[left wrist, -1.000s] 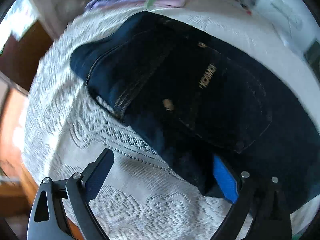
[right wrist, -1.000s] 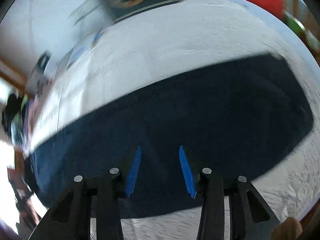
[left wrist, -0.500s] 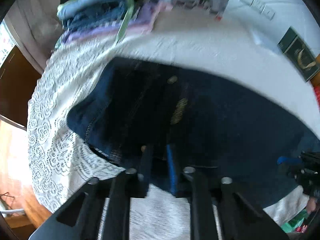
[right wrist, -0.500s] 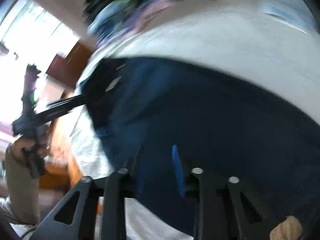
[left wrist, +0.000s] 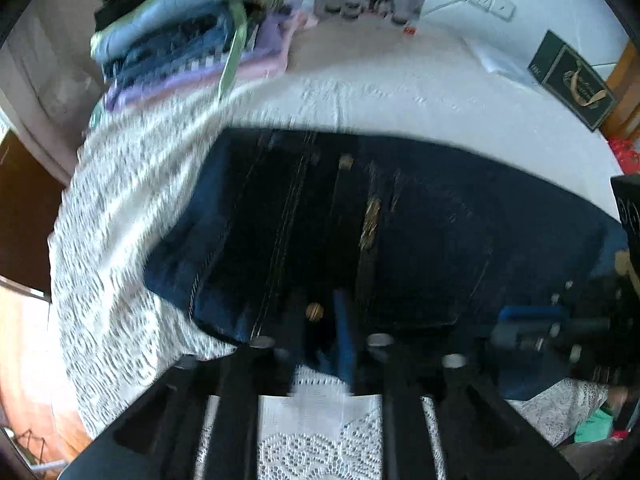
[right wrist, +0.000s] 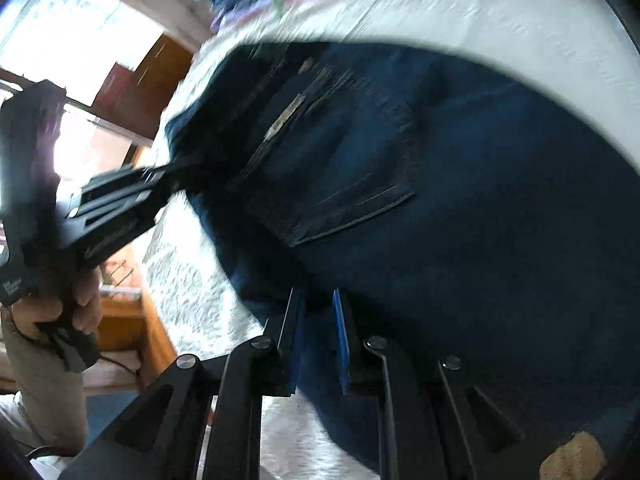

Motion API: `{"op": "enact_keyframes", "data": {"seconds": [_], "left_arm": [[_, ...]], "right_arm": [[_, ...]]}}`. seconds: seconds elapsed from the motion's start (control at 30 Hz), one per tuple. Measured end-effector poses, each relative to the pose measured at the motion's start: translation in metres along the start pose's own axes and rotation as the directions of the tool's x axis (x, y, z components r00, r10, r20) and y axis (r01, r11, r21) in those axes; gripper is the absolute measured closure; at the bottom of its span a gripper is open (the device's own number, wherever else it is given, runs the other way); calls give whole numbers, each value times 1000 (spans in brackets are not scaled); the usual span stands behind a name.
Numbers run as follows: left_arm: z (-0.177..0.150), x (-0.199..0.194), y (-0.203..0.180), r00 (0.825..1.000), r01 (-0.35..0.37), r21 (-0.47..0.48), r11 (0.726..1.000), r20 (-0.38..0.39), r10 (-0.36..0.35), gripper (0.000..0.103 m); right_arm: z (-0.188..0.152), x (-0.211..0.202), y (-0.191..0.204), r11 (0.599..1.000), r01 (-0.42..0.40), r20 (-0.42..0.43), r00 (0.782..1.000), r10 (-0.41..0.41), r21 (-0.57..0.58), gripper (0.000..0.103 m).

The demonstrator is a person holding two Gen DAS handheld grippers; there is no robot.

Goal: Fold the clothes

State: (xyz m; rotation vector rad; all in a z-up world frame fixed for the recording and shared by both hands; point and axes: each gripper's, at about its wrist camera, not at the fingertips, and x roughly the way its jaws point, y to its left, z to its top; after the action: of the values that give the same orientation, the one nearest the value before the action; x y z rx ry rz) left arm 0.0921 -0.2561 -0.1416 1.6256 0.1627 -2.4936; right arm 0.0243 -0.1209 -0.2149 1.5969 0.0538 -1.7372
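Since a second ago your left gripper point(left wrist: 320, 320) and right gripper point(right wrist: 316, 316) have gone from apart to clamped on the jeans' point(left wrist: 420, 232) near edge, so a fold looks set up.

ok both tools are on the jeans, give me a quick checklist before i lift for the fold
1. Left tool shut on the jeans near the waistband edge: ok.
2. Right tool shut on the near edge of the jeans: ok.
3. Lace tablecloth not pinched along with the denim: cannot tell, the grip points are dark and blurred.
4. Jeans lying flat, back pocket up, no big bunching: ok.
5. Bare cloth beyond the jeans to fold onto: ok.
6. Stack of folded clothes and dark box apart from the jeans: ok.
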Motion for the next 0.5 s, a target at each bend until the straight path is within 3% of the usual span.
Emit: {"op": "enact_keyframes", "data": {"seconds": [0.03, 0.07, 0.13, 0.2, 0.27, 0.4, 0.5], "left_arm": [[3, -3, -2, 999, -26, 14, 1000, 27, 26, 44], [7, -5, -4, 998, -48, 22, 999, 50, 47, 40], [13, -7, -2, 994, -77, 18, 997, 75, 75, 40], [17, -9, 11, 994, -85, -26, 996, 69, 86, 40], [14, -16, 31, 992, -97, -98, 990, 68, 104, 32], [3, -23, 72, 989, -130, -283, 950, 38, 146, 27], [-18, -30, 71, 991, -115, -376, 920, 24, 134, 27]], "right_arm": [[-1, -5, -5, 1000, 11, 19, 1000, -11, 15, 85], [-3, -16, -18, 998, 16, 45, 999, -19, 57, 83], [-9, -36, -45, 990, 22, 96, 995, -36, 143, 60], [-25, -61, -76, 969, 36, 153, 985, -75, 243, 44], [-51, -91, -111, 934, 52, 210, 969, -133, 355, 44], [-104, -150, -180, 823, 56, 297, 917, -266, 565, 36], [-177, -198, -230, 699, 58, 316, 863, -394, 713, 34]]}}
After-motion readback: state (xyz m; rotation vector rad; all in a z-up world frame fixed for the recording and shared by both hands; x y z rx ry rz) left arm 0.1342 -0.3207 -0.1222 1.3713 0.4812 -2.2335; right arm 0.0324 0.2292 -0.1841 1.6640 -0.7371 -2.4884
